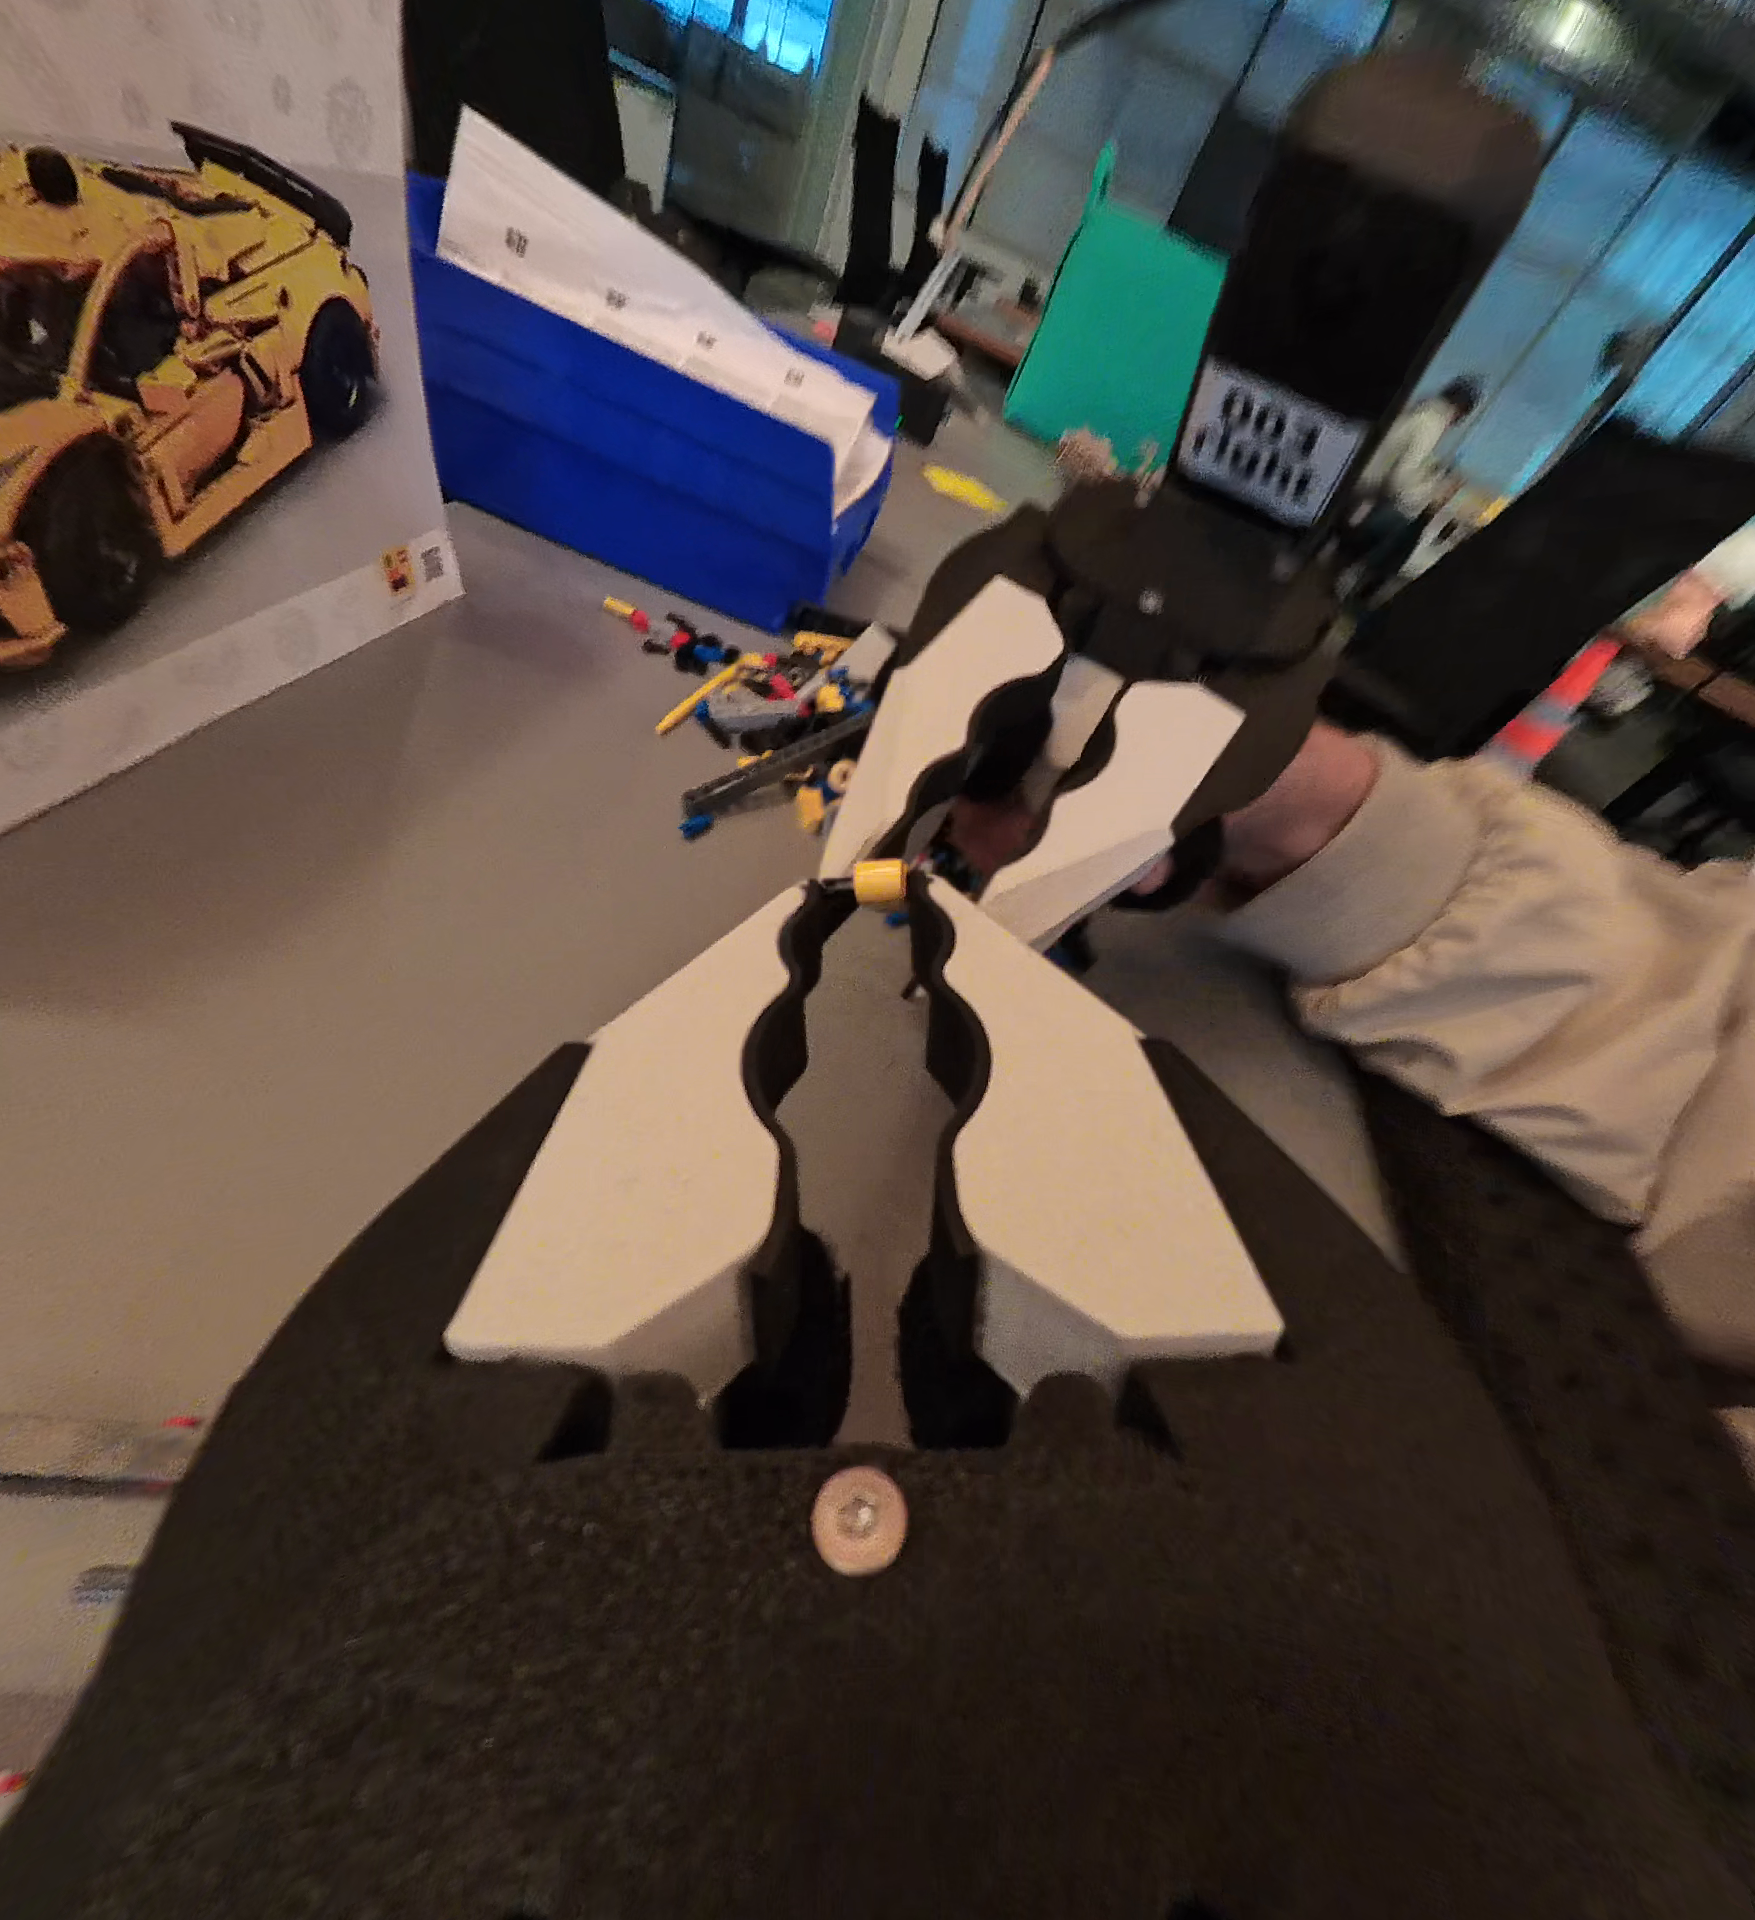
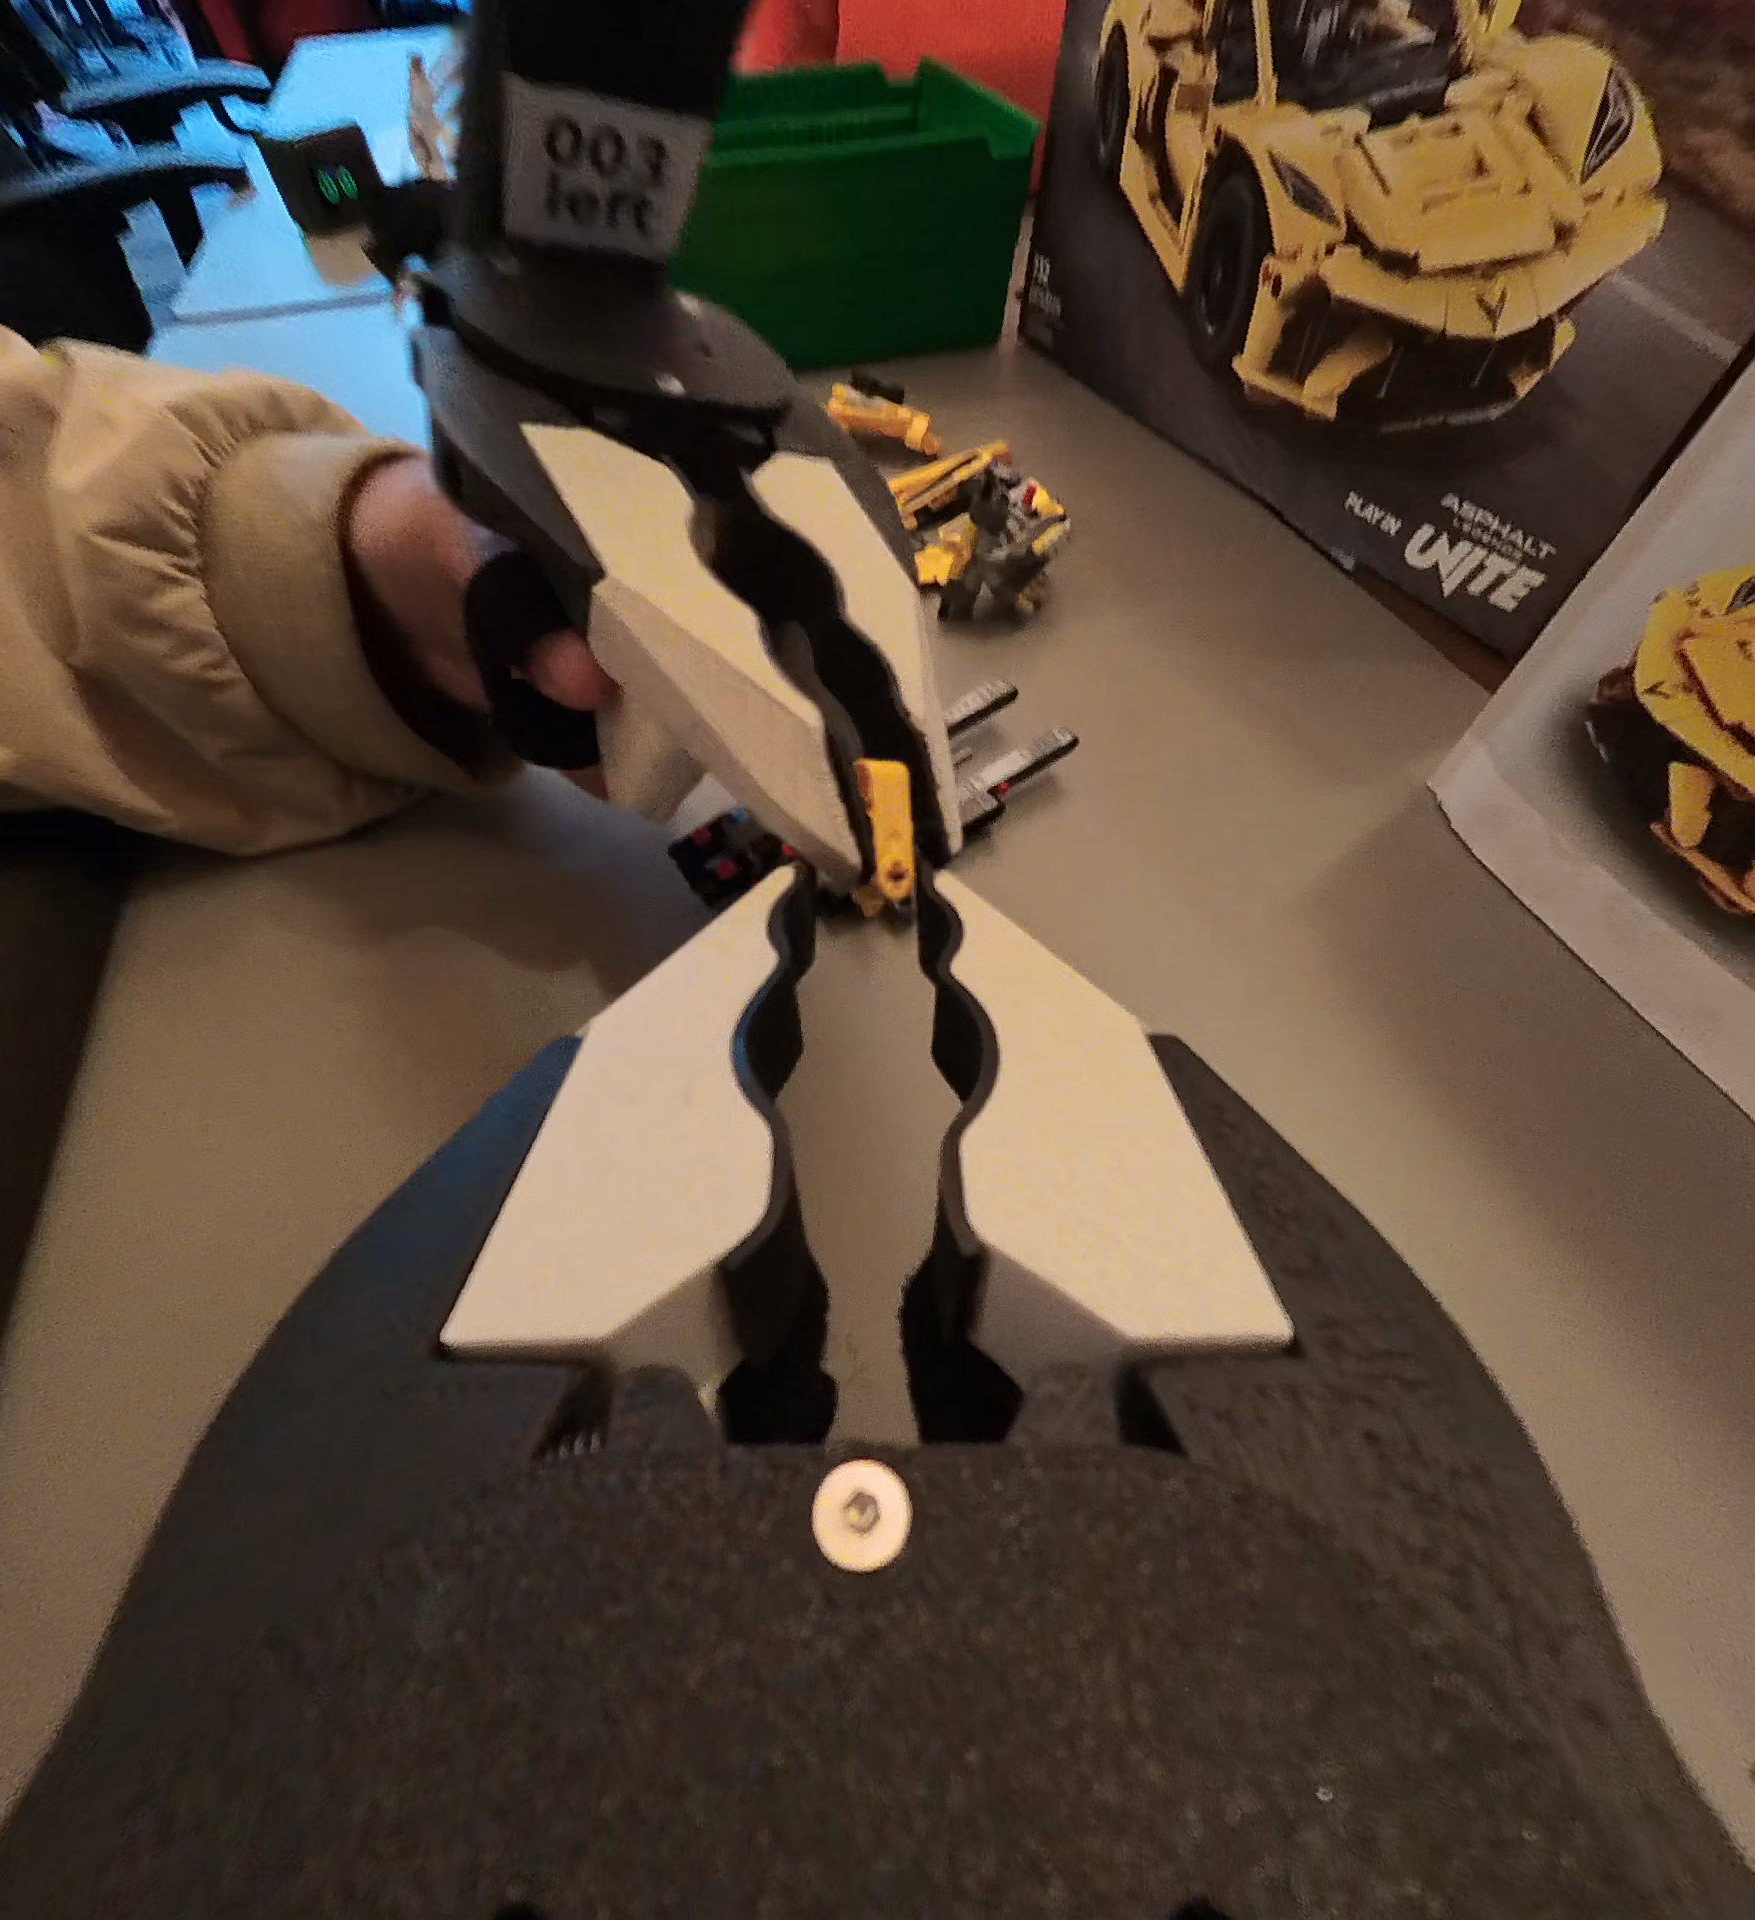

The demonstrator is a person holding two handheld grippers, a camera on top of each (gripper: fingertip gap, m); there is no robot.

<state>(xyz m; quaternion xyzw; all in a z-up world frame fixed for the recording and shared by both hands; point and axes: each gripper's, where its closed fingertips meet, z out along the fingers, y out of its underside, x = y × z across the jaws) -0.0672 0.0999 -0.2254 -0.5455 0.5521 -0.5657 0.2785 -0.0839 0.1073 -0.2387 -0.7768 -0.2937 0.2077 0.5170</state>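
Note:
In the left wrist view my left gripper [image 1: 868, 885] is shut on a small yellow brick piece [image 1: 878, 881] at its fingertips, above the grey table [image 1: 333, 987]. My right gripper [image 1: 920, 844] comes in from the upper right and meets it tip to tip, closed on a small dark piece [image 1: 946, 858] with red and blue bits. In the right wrist view the left gripper [image 2: 888, 831] reaches down from the upper left with the yellow piece [image 2: 885, 821] pinched between its fingers. Its lower end sits between the tips of my right gripper [image 2: 865, 891], beside a dark bit [image 2: 837, 899].
A pile of loose bricks [image 1: 769, 707] lies before a blue bin [image 1: 644, 457]. A box picturing a yellow car [image 1: 125, 416] stands at the left. The right wrist view shows a green bin [image 2: 852, 208], part-built assemblies [image 2: 987, 530], black beams [image 2: 1018, 758], a printed page [image 2: 1735, 779] and a beige sleeve [image 2: 125, 571]. Less than 4 cm separates the two grippers' tips.

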